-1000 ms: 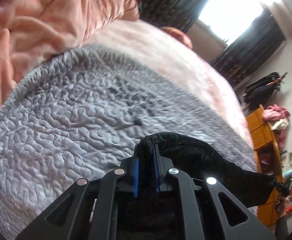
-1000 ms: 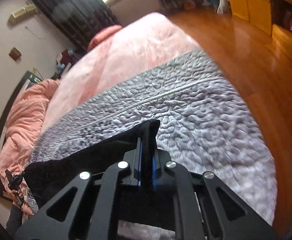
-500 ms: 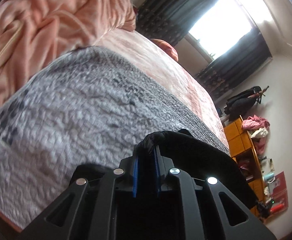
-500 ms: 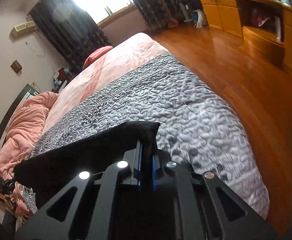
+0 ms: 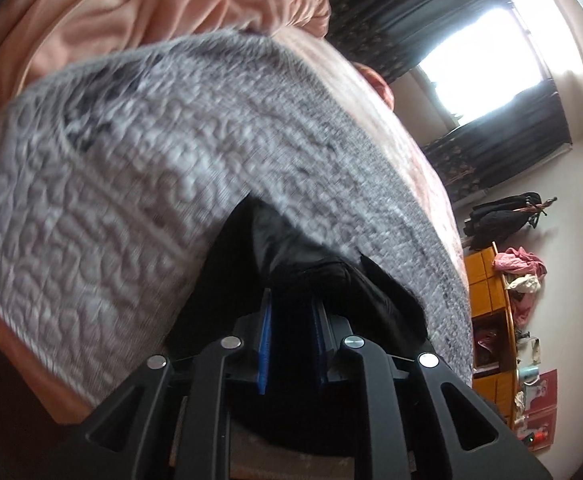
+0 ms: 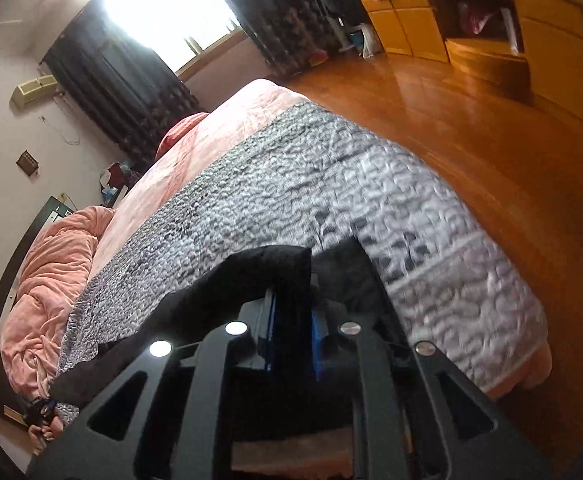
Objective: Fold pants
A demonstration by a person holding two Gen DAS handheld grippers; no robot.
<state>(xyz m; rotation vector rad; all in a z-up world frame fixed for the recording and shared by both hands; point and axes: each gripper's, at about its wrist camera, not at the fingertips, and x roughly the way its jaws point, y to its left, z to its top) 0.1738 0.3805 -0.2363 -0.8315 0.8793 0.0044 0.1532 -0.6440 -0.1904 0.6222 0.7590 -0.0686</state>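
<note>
The black pants (image 5: pixel 303 252) hang between my two grippers, lifted above the grey quilted bedspread (image 5: pixel 131 168). My left gripper (image 5: pixel 293 300) is shut on a bunched edge of the pants. My right gripper (image 6: pixel 291 300) is shut on another edge of the pants (image 6: pixel 267 268), which stretch down and left from it. The other gripper (image 6: pixel 37 408) shows small at the far end of the cloth in the right wrist view. The lower part of the pants is hidden behind the gripper bodies.
A crumpled pink blanket (image 5: pixel 139 4) lies at the head of the bed and also shows in the right wrist view (image 6: pixel 47 264). A wooden floor (image 6: pixel 491 160) runs beside the bed. Orange cabinets (image 6: pixel 531 40) stand along the wall. A curtained window (image 6: pixel 139 12) is beyond.
Both grippers have risen and tilted back from the bed with the pants held; the cloth now hangs lower in front of the bedspread and both views show more of the room.
</note>
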